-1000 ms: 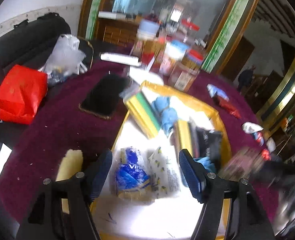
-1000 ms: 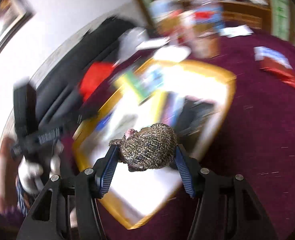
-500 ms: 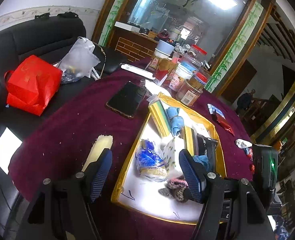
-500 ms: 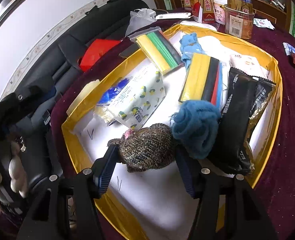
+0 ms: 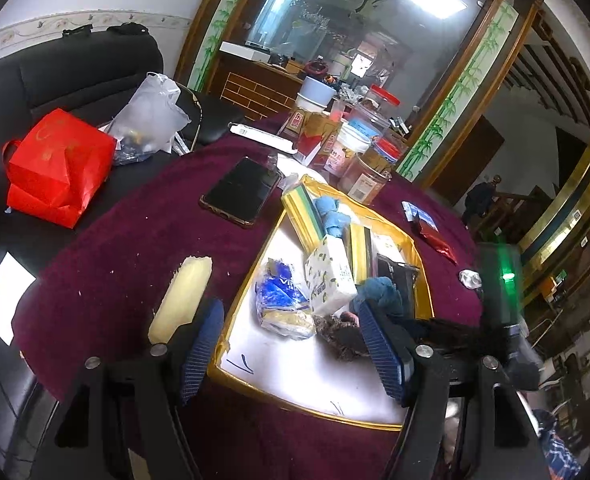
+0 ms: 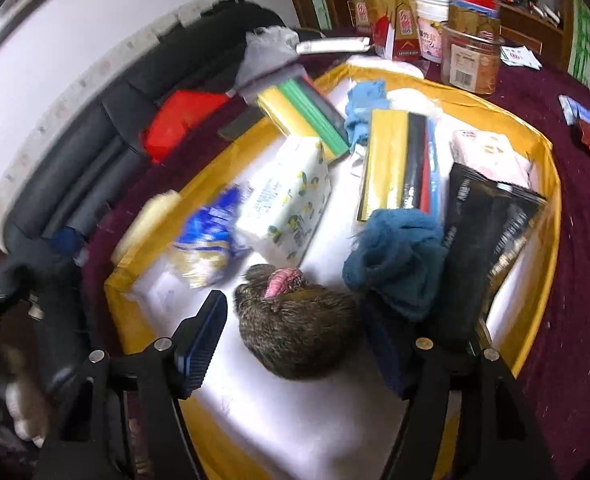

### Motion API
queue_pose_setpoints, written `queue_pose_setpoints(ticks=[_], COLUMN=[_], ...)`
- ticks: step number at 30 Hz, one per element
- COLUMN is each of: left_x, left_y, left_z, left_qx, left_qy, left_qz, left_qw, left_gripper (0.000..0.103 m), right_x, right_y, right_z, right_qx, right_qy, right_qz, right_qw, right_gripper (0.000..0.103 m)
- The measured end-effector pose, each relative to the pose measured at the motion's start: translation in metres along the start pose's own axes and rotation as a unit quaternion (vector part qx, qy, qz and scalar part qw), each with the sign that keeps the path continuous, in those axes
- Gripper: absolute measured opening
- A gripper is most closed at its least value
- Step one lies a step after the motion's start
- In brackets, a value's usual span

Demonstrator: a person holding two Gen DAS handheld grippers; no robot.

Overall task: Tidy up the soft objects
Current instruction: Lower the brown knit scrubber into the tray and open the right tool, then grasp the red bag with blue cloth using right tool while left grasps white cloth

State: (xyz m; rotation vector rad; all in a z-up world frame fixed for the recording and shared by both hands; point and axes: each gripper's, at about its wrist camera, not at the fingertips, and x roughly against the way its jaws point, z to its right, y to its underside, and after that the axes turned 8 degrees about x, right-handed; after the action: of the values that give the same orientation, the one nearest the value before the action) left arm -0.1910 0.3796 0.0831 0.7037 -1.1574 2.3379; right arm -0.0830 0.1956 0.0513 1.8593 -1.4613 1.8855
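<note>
Tray: gold-rimmed tray (image 6: 551, 184) with a white floor, standing on the maroon tablecloth (image 5: 135, 248).
Right gripper (image 6: 295, 344): jaws opening. The brown knitted hat (image 6: 299, 332) lies between them on the tray floor; the left pad stands clear of it, and contact on the right side cannot be told.
Left gripper (image 5: 291, 352): jaws well apart, nothing between them, hovering over the tray's near corner.
Progress: the hat is judged just set down in the tray, next to the teal knitted bundle (image 6: 391, 260). Most soft goods are already in the tray.
Outstanding: one pale yellow sponge strip (image 5: 183, 296) lies on the cloth just outside the tray's left edge, judged the next thing to collect.
Count, knitted items: two (brown hat, teal bundle).
Count, tissue packs: one white pack with a lemon print (image 6: 291, 200).
Count, light blue cloth: one (image 6: 365, 106).
Count, multicolour cloth packs: two, one at the far left (image 6: 303, 116) and one mid-tray (image 6: 399, 168).
Count, black pouch: one (image 6: 491, 232).
Count, blue and white bag: one (image 6: 207, 236), blurred.
Count, pink pack: one (image 6: 487, 152).
Off-tray, not soft: one phone (image 5: 241, 192), jars and cartons beyond.
</note>
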Motion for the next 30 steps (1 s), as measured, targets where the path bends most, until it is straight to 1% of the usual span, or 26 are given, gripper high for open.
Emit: queue_pose_setpoints(ticks=[2,4,6,9,10,11,12,13,14,15,16,17,20,21,22,24,26,30], left_x=[0.003,0.004,0.005,0.004,0.002,0.002,0.001,0.001,0.001,0.0,-0.001,-0.004,-0.014,-0.019,-0.024,-0.031,-0.039,-0.048], left_y=[0.002,0.003,0.004,0.008,0.009,0.01,0.012,0.014,0.017,0.019,0.021,0.024,0.035,0.039,0.044,0.052,0.062,0.074], left_z=[0.001,0.003,0.005,0.014,0.018,0.023,0.028,0.034,0.042,0.052,0.059,0.069,0.098,0.108,0.119,0.134,0.152,0.178], left_qx=[-0.004,-0.007,-0.009,-0.015,-0.018,-0.022,-0.028,-0.033,-0.041,-0.051,-0.058,-0.067,-0.093,-0.103,-0.112,-0.128,-0.149,-0.178], left_qy=[-0.002,-0.003,0.0,0.004,0.006,0.01,0.014,0.018,0.025,0.032,0.036,0.042,0.058,0.062,0.065,0.07,0.073,0.076], left_qz=[0.001,0.001,0.001,-0.003,-0.006,-0.008,-0.01,-0.012,-0.013,-0.016,-0.019,-0.023,-0.041,-0.049,-0.058,-0.072,-0.087,-0.104], left_qw=[1.0,1.0,1.0,0.9999,0.9998,0.9997,0.9995,0.9992,0.9987,0.998,0.9975,0.9966,0.9931,0.9916,0.9899,0.9867,0.9823,0.9755], left_gripper=[0.075,0.075,0.076,0.076,0.076,0.076,0.076,0.077,0.078,0.078,0.079,0.079,0.079,0.079,0.079,0.079,0.079,0.079], right_x=[0.028,0.058,0.087,0.135,0.155,0.168,0.186,0.198,0.212,0.221,0.233,0.241,0.264,0.269,0.272,0.271,0.266,0.245], right_y=[0.009,0.022,0.036,0.066,0.081,0.092,0.107,0.118,0.135,0.148,0.167,0.179,0.219,0.226,0.23,0.227,0.213,0.162], right_z=[0.007,0.018,0.032,0.063,0.08,0.094,0.114,0.132,0.156,0.181,0.212,0.233,0.293,0.305,0.318,0.337,0.355,0.387], right_qx=[-0.016,-0.025,-0.028,-0.04,-0.055,-0.07,-0.092,-0.11,-0.137,-0.166,-0.213,-0.245,-0.335,-0.352,-0.363,-0.372,-0.377,-0.377], right_qy=[-0.02,-0.019,0.017,0.102,0.137,0.158,0.183,0.199,0.215,0.229,0.253,0.262,0.247,0.248,0.247,0.237,0.215,0.181], right_qz=[0.023,0.049,0.072,0.102,0.114,0.121,0.131,0.138,0.143,0.14,0.128,0.124,0.143,0.149,0.156,0.164,0.175,0.181], right_qw=[0.999,0.998,0.997,0.989,0.983,0.977,0.97,0.964,0.956,0.949,0.935,0.925,0.898,0.89,0.885,0.883,0.884,0.89], right_gripper=[0.069,0.07,0.072,0.072,0.075,0.081,0.084,0.09,0.094,0.094,0.094,0.094,0.094,0.094,0.094,0.094,0.094,0.094])
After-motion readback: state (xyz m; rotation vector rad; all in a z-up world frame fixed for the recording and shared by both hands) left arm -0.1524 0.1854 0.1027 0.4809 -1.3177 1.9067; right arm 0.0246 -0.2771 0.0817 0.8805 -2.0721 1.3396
